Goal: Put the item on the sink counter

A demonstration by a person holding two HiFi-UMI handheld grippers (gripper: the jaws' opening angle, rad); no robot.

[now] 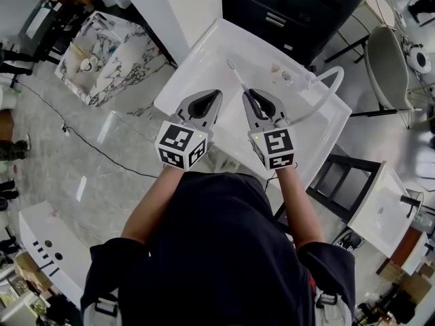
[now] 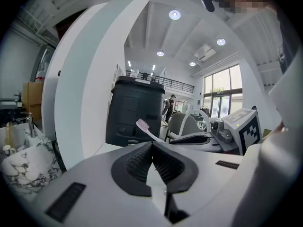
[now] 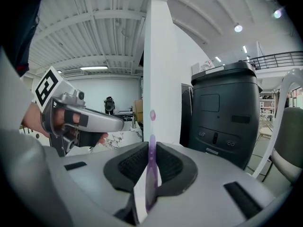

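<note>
A toothbrush point(image 1: 240, 82) with a purple-and-white handle and pink bristles is held in my right gripper point(image 1: 250, 94), which is shut on its handle. The brush head points away from me over the white sink point(image 1: 194, 66). In the right gripper view the handle point(image 3: 151, 171) stands upright between the black pads, with the head above the tips. My left gripper point(image 1: 216, 95) hovers just left of it, shut with nothing between its pads. In the left gripper view, the toothbrush point(image 2: 145, 128) sticks up beyond my left gripper point(image 2: 152, 144).
A faucet point(image 1: 300, 80) and a curved white hose point(image 1: 329, 92) stand at the sink's far right. Behind the sink is a black cabinet point(image 1: 292, 5). A marble basin point(image 1: 102, 46) sits on the floor at left, with a chair point(image 1: 384, 60) and another white sink point(image 1: 384, 209) at right.
</note>
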